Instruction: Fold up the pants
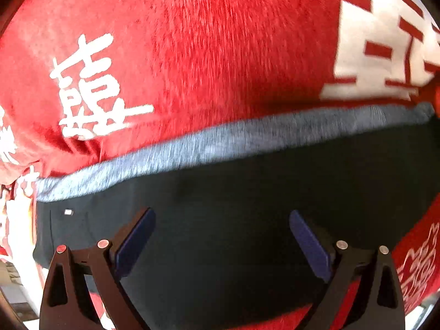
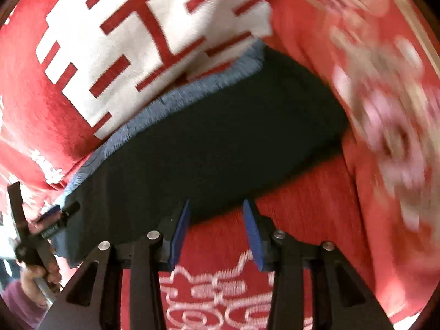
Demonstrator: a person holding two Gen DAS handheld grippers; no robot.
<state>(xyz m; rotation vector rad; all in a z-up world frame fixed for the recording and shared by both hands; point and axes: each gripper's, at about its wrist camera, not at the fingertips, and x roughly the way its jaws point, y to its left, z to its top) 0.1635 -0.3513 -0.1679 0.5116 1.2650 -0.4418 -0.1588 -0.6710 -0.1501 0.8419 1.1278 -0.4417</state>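
The pants (image 1: 247, 192) are dark navy with a grey-blue band (image 1: 220, 143) along the far edge, lying folded flat on a red cloth with white characters (image 1: 220, 41). My left gripper (image 1: 221, 220) is open, its blue pads wide apart just above the dark fabric, holding nothing. In the right wrist view the pants (image 2: 206, 143) lie ahead with the band (image 2: 178, 101) on their far left side. My right gripper (image 2: 216, 207) is open at the pants' near edge, empty. The left gripper (image 2: 52, 214) shows at the pants' left corner.
The red cloth (image 2: 302, 220) covers the whole surface and is wrinkled around the pants. A hand in a mauve sleeve (image 2: 24, 288) holds the left tool at the lower left. A pale floor strip (image 1: 16, 291) shows past the cloth's left edge.
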